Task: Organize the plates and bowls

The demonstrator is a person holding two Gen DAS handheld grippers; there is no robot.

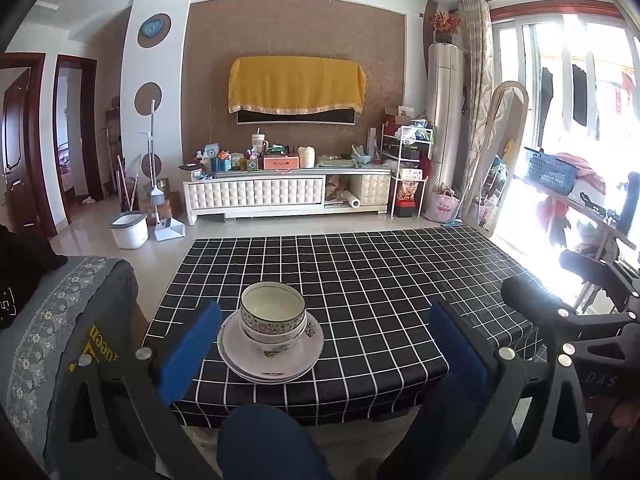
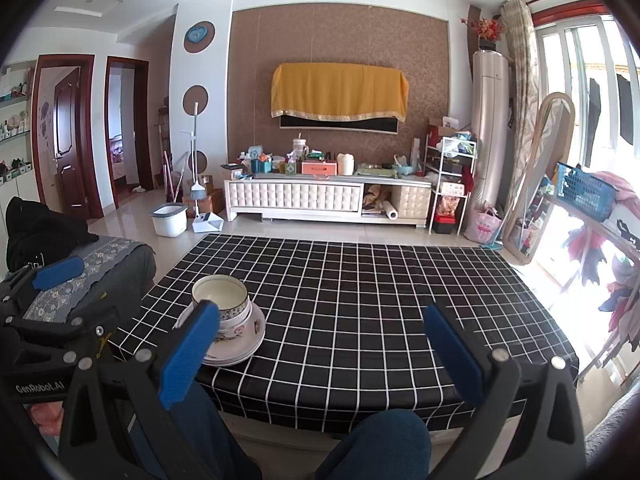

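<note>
Checked table [image 2: 360, 300], bowl stack [image 2: 224, 312] half behind right gripper [image 2: 320, 344]

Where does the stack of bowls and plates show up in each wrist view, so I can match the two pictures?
Left wrist: the stack of bowls and plates sits low and centre-left on the checked tablecloth, just right of the left gripper's left-hand pad.
Right wrist: the stack is lower left, near the table's left edge, partly hidden by the right gripper's left-hand pad.
Shared landmark: the yellow cloth on the far wall.
</note>
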